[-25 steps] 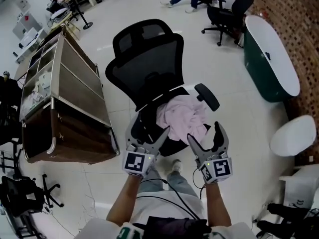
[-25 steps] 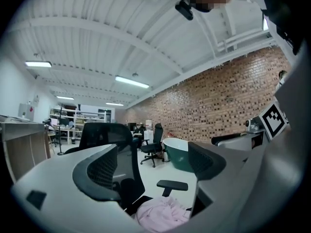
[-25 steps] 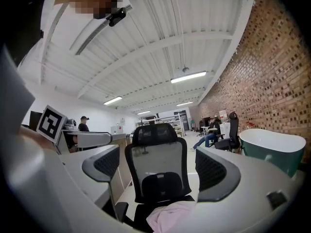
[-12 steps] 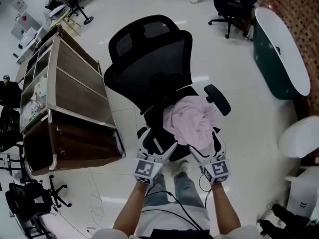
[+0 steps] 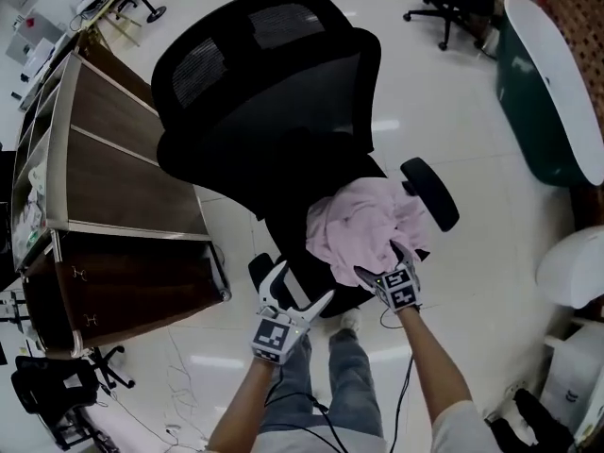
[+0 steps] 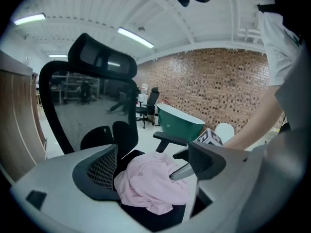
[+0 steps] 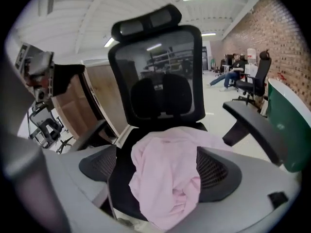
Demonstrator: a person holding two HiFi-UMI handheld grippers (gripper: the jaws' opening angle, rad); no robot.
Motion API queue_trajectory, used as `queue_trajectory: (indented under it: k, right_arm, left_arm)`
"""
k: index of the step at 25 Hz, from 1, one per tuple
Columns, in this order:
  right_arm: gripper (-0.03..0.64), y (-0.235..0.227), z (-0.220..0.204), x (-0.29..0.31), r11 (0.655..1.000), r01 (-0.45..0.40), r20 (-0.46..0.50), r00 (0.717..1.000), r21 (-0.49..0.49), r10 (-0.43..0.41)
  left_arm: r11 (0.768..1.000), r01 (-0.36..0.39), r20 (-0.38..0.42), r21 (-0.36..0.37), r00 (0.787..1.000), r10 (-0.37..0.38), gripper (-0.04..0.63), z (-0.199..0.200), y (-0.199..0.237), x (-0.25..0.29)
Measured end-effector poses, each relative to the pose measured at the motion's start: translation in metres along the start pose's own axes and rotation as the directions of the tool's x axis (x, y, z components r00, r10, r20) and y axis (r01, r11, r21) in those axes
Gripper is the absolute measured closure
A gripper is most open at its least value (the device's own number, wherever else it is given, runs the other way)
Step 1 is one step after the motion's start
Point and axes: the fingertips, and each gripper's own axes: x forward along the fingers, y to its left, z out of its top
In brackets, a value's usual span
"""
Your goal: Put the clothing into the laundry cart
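A crumpled pink garment [image 5: 363,223] lies on the seat of a black mesh office chair [image 5: 269,92]. My right gripper [image 5: 380,260] is at the garment's near edge. In the right gripper view its jaws stand wide and are opening, with the pink cloth [image 7: 167,191] lying loosely between them. My left gripper [image 5: 300,284] hangs open over the seat's front left, short of the cloth. In the left gripper view the garment [image 6: 150,186] lies ahead between its spread jaws. The brown wood-panelled laundry cart [image 5: 113,187] stands left of the chair.
The chair's right armrest [image 5: 429,192] juts out beside the garment. A green tub with a white rim [image 5: 552,83] and a white stool [image 5: 576,267] stand at the right. Other office chairs [image 5: 453,3] are behind, and the person's legs [image 5: 330,376] are below.
Both grippers have moved forward toward the chair seat. The right one has reached the pink garment's near edge and its jaws look slightly wider. The chair now fills more of the head view.
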Motion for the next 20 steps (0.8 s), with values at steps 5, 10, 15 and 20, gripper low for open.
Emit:
queue_trajectory:
  k: [5,10,15,20]
  right_arm:
    - [0.001,-0.046,-0.037,0.080,0.991,0.113,-0.164,0.979,-0.072,-0.124]
    - [0.000,-0.067,-0.071,0.124,0.975,0.093,-0.263,0.954,-0.202,-0.145]
    - [-0.002,-0.084,-0.110,0.165,0.935,0.048,-0.431,0.878,-0.351,-0.207]
    - [0.002,-0.088,-0.144,0.188,0.955,0.062,-0.485,0.851,-0.289,-0.202]
  left_arm:
    - [0.997,0.057,-0.029,0.052,0.998,-0.056,0.152,-0.040,0.008,0.035]
    - [0.998,0.057,-0.051,-0.008,0.997,-0.057,0.152,-0.056,0.019,0.027]
    - [0.998,0.024,-0.088,-0.050,0.996,-0.028,0.153,-0.079,0.043,0.009]
    - [0.997,0.026,-0.099,-0.069,0.995,-0.033,0.153,-0.090,0.052,0.003]
